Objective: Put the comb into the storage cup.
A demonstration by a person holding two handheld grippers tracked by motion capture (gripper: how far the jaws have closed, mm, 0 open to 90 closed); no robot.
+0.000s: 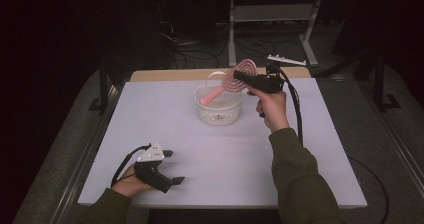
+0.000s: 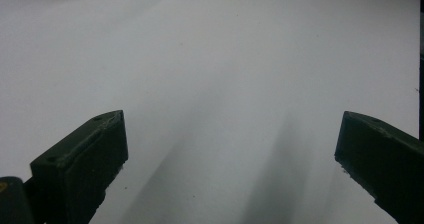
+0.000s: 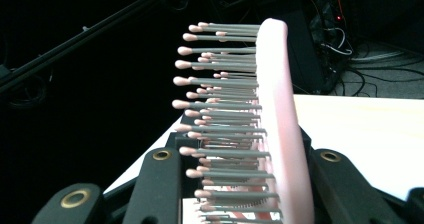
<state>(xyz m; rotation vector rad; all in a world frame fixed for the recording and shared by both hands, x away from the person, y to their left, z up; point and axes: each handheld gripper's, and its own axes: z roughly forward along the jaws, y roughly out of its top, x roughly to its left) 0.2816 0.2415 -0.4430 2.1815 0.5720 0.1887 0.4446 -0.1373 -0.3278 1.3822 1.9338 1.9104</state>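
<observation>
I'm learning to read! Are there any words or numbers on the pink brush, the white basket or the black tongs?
No readable text anywhere.
Pink brush: no words or numbers on it.
White basket: plain, no label.
Right tongs and left tongs: no writing that can be made out.
Left tongs, lower corner: a yellow speck, too small to read.

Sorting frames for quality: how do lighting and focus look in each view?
High view: white table evenly lit, surroundings nearly black. Left gripper view: soft shadows stretch across the table from the open left claw, whose tips are slightly blurred. Right gripper view: pink hairbrush fairly sharp against a dark background.
</observation>
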